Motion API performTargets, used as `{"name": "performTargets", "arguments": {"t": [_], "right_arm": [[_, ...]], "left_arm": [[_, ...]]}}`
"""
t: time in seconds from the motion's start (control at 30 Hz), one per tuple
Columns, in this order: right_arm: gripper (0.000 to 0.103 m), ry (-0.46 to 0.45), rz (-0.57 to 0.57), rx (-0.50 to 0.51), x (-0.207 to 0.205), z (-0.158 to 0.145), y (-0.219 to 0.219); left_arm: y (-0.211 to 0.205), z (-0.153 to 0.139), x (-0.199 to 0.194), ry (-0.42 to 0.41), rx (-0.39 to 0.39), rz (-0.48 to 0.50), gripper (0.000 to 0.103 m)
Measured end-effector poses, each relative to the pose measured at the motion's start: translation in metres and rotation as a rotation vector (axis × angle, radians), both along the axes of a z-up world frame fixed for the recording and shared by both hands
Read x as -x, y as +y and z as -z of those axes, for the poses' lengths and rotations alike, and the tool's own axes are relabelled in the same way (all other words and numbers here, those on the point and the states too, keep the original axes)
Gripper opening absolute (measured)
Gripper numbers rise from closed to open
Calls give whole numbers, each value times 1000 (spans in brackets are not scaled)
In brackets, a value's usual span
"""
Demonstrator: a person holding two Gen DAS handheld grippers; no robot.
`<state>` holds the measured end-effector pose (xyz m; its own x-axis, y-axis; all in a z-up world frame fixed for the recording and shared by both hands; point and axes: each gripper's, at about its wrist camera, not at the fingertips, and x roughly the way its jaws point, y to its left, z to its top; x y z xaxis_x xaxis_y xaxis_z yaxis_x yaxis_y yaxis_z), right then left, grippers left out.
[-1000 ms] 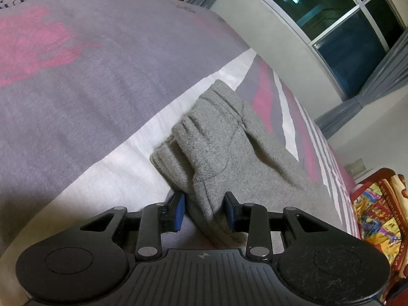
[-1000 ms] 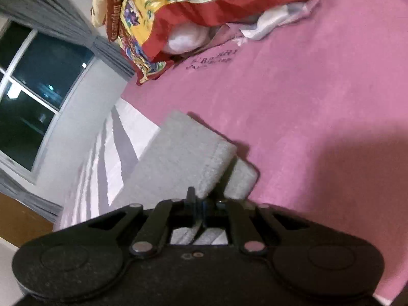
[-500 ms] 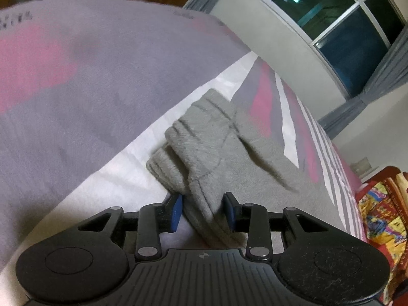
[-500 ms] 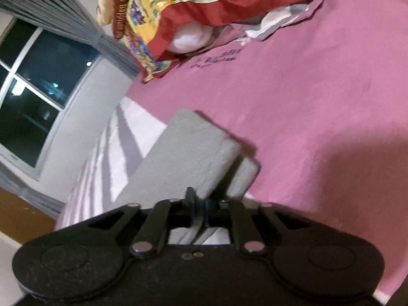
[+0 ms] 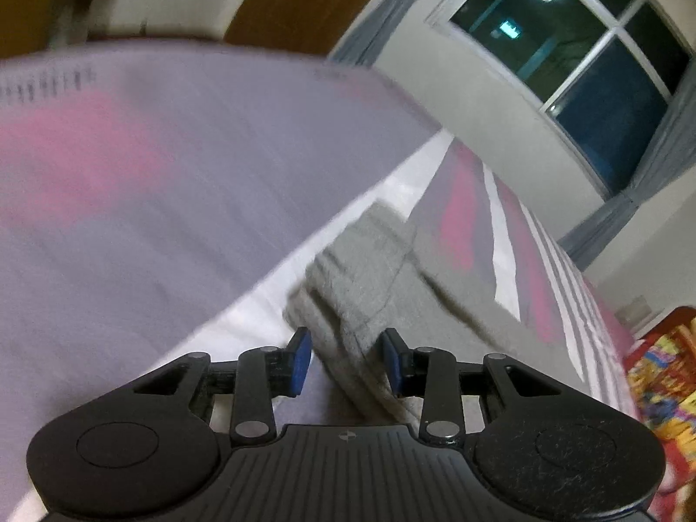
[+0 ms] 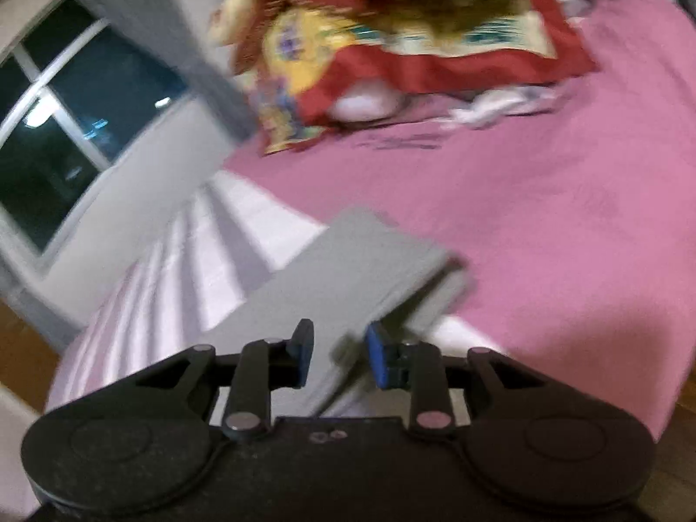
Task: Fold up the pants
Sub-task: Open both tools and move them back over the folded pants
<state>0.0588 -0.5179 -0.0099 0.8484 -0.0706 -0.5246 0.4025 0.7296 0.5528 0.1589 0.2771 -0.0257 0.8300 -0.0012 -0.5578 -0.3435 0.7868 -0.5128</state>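
Note:
Grey fleece pants (image 5: 369, 287) lie folded on the bed; the waistband end shows in the left wrist view, the leg ends (image 6: 348, 269) in the right wrist view. My left gripper (image 5: 346, 361) is open, its blue pads either side of the waistband edge without pinching it. My right gripper (image 6: 339, 356) is open too, with the folded leg edge lying between its spread pads. Both views are motion-blurred.
The bed has a grey, pink and white striped sheet (image 5: 174, 200), pink (image 6: 543, 226) on the right side. A red and yellow patterned blanket (image 6: 391, 43) is heaped at the head. A dark window (image 5: 578, 56) and grey curtains line the wall behind the bed.
My right gripper was shut on the leg edge and has opened, letting it go. Both grippers have pulled back from the pants; the left stays open.

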Motion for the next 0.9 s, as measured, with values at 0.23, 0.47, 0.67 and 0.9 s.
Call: {"name": "performTargets", "arguments": {"t": [0.23,0.47,0.67,0.9], "right_arm": [[30,-52,-369,39,-56,-17,62],[39,36,-749,104,-104,6,181],[31,87,-487,14,-102,22,93],[0,114,-65,-192,-72,41,-62]], "left_arm": [[-106,-33,-37,-75,-155,373,37],[-238,-3,-74,-13,-216,658,80],[-210,3,-87,6,-293,608,80],[-156,-4,-94,49,-299,455,80]]}}
